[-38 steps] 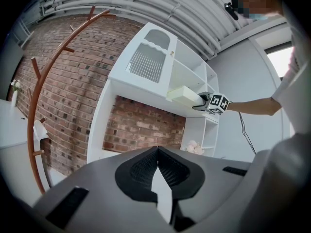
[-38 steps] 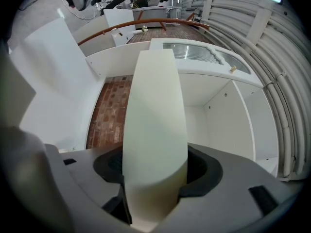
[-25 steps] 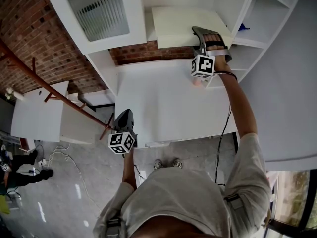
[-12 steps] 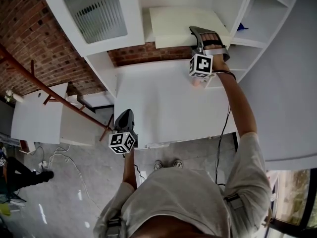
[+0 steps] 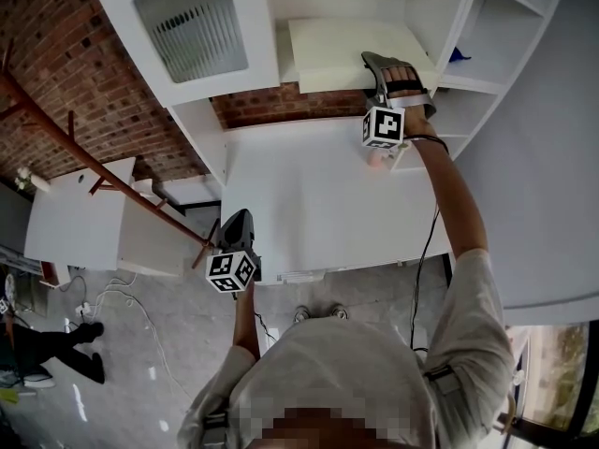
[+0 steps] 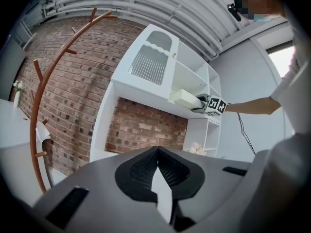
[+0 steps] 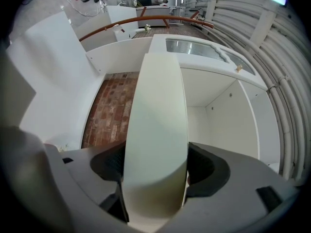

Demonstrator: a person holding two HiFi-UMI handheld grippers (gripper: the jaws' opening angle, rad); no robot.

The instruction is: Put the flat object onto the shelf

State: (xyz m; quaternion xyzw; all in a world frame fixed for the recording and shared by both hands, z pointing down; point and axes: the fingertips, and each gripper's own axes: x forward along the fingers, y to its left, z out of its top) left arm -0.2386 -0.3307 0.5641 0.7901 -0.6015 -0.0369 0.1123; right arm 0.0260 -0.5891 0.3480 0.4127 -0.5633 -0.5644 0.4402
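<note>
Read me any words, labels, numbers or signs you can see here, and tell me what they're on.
None readable: no words, numbers or brands show.
The upper marker cube and the lower marker cube carry only black-and-white square patterns.
The pale flat slab is blank.

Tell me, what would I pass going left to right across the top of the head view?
Brick wall → ribbed-glass cabinet door → flat object → right hand-held gripper, its jaws opening with the flat object's edge between them → small blue thing.
</note>
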